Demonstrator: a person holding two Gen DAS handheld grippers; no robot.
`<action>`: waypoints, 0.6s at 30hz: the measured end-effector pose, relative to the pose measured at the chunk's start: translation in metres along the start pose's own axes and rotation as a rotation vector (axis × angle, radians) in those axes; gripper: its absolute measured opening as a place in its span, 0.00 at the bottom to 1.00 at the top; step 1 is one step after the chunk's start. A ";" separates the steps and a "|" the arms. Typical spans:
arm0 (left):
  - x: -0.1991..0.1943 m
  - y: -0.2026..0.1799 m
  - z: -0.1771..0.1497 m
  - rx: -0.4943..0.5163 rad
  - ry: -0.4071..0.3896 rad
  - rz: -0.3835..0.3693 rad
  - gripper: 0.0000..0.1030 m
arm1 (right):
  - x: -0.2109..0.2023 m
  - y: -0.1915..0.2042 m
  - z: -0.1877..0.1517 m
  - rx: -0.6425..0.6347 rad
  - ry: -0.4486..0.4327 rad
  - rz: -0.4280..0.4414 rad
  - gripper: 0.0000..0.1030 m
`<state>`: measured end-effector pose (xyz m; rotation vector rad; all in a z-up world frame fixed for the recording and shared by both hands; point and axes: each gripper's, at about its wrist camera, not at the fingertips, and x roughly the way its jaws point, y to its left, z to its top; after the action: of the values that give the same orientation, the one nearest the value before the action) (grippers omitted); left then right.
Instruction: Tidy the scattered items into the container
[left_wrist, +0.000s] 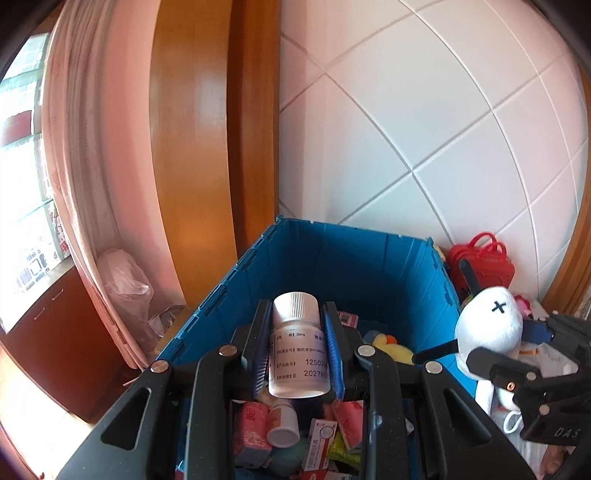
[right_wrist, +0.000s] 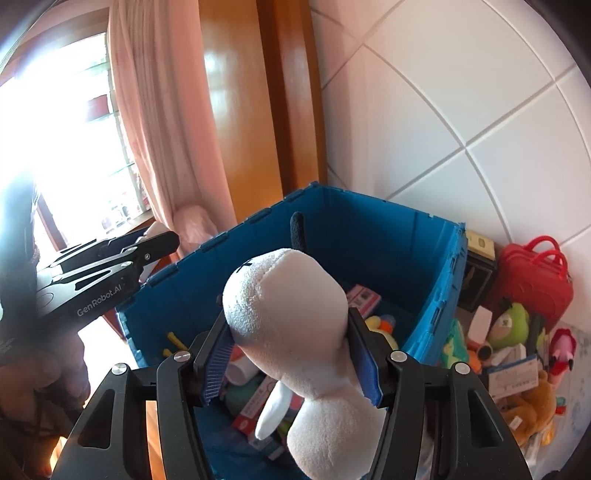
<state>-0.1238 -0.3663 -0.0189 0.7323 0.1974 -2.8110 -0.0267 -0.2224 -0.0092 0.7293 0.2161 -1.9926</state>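
The left gripper (left_wrist: 297, 347) pinches a white bottle (left_wrist: 297, 354) between its blue pads, cap pointing forward, long axis along the fingers. It hangs over the near end of the blue bin (left_wrist: 354, 254), directly above the boxes already inside. The right gripper (right_wrist: 291, 354) pinches a white plush (right_wrist: 291, 314) across its body, head up and forward, over the bin's near right edge. Both loads already lie above the bin, so release likely comes next; the bottle sits more squarely over the opening. More toys (right_wrist: 517, 343) wait right of the bin.
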 end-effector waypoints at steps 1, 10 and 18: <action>0.000 0.006 0.002 -0.033 -0.003 -0.003 0.42 | 0.000 0.001 0.001 -0.004 -0.010 -0.005 0.68; 0.005 0.001 0.004 -0.069 0.011 0.031 0.99 | -0.021 -0.004 -0.002 0.008 -0.068 -0.074 1.00; -0.015 -0.058 -0.003 0.005 0.011 0.000 0.99 | -0.058 -0.038 -0.027 0.091 -0.029 -0.116 1.00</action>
<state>-0.1240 -0.3070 -0.0097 0.7493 0.1923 -2.8088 -0.0273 -0.1482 -0.0033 0.7600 0.1542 -2.1335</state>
